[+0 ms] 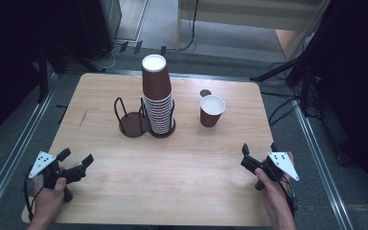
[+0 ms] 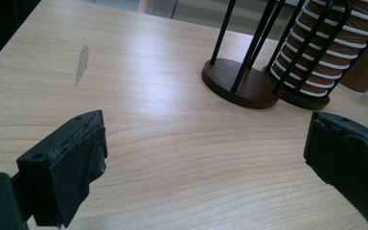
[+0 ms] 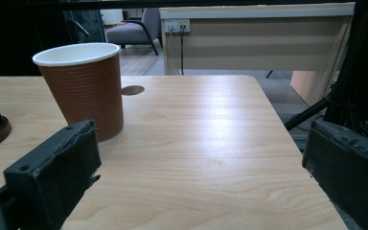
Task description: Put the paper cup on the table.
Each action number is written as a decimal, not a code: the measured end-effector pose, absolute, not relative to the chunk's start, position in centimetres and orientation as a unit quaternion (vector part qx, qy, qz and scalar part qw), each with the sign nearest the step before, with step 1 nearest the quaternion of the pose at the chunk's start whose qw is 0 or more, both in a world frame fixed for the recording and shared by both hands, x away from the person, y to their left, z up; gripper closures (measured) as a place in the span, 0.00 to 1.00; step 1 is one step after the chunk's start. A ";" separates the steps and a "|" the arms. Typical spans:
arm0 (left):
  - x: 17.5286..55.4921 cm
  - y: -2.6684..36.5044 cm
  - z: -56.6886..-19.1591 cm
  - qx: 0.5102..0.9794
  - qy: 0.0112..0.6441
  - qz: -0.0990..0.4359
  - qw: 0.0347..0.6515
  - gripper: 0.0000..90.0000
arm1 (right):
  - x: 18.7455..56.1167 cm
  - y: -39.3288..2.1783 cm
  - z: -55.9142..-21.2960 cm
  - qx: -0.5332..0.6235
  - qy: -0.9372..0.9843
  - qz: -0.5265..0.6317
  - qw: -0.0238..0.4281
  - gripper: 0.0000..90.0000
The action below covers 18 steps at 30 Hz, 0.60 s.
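1. Cup [image 1: 212, 111] upright on worktop [image 1: 182, 167] – right of stacked cups [image 1: 157, 96] in wire rack [image 1: 134, 117].
2. Left hand-held gripper [image 1: 75, 160] near front-left corner, jaws apart, holding nothing.
3. Right hand-held gripper [image 1: 246, 155] front-right – jaws apart, well short of cup.

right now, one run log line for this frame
left gripper: open, empty | right gripper: open, empty | single cup: upright on table, untouched | cup stack: in holder

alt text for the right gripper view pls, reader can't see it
An upright brown ribbed paper cup with a white rim stands on a light wooden table, just beyond the left of the right gripper's two open black jaws. A small dark round spot marks the tabletop behind the cup.
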<state>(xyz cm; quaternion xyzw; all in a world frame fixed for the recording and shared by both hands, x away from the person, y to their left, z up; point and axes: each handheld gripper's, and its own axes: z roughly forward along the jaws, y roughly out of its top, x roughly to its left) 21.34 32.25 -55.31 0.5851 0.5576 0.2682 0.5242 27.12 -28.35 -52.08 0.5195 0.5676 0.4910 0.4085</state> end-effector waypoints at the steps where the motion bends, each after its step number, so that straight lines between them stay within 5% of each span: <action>1: 21.3 32.2 -55.3 0.585 0.557 0.268 0.525 0.02 | 26.9 -28.5 -52.2 0.521 0.568 0.489 0.409 0.00; 18: 21.3 32.2 -55.3 0.583 0.559 0.271 0.524 0.02 | 24.4 -31.2 -53.3 0.537 0.564 0.462 0.424 0.00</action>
